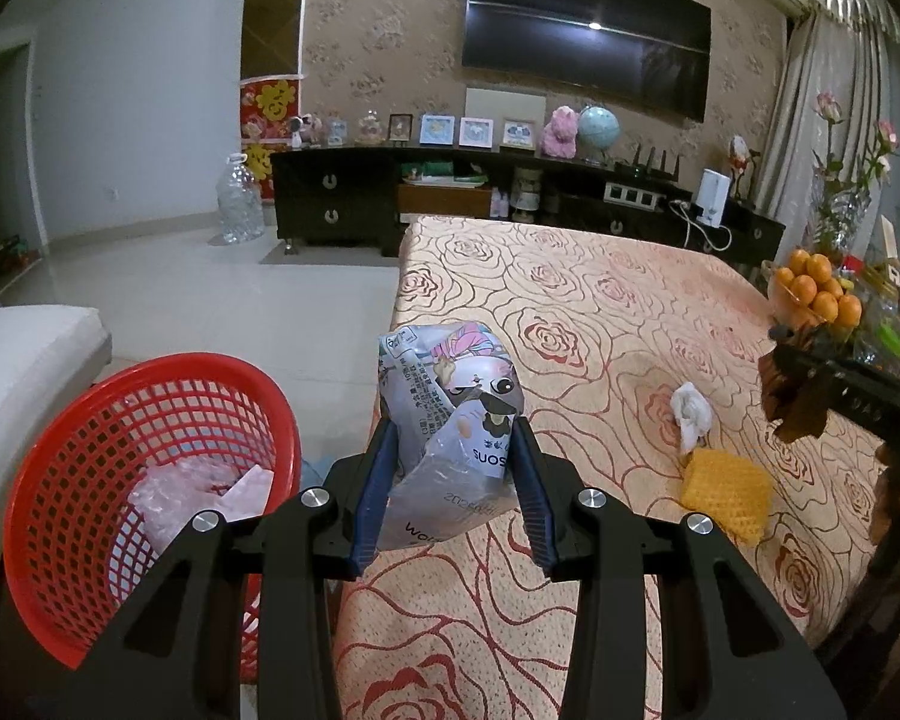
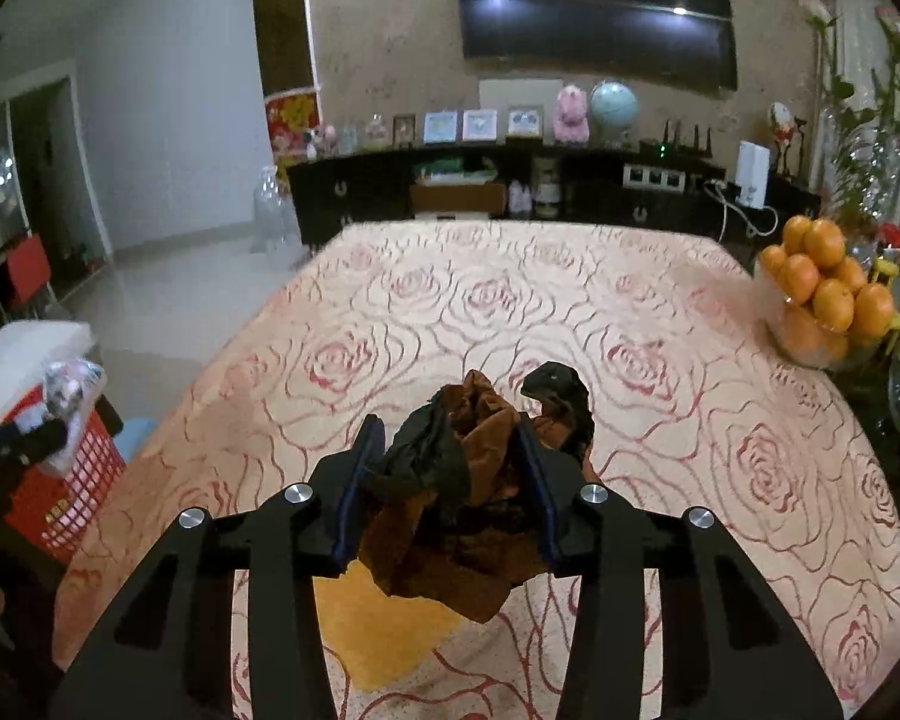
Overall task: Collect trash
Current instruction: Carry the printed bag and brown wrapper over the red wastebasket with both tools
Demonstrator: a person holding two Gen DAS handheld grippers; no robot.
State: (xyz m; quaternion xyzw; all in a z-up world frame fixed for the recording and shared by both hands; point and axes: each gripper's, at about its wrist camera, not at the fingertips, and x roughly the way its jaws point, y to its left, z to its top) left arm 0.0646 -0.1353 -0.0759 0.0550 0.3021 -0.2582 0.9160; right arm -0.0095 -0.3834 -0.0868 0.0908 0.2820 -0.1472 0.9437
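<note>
Your left hand-held gripper [image 1: 456, 468] pinches the crinkly snack bag [image 1: 450, 420] near the red basket [image 1: 90, 480]; your right hand-held gripper [image 2: 450, 462] clamps the brown-black wrapper [image 2: 468, 480] above the tabletop [image 2: 630, 330] – both light, crushable, grip mid-bulk

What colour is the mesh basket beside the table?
Red. The basket shows best in the left wrist view, low at the left, with pale plastic trash inside.

Bare tablecloth [image 2: 510, 300] ahead, oranges [image 2: 828, 288] crowding its right edge, red basket [image 1: 90, 480] open-topped.
</note>
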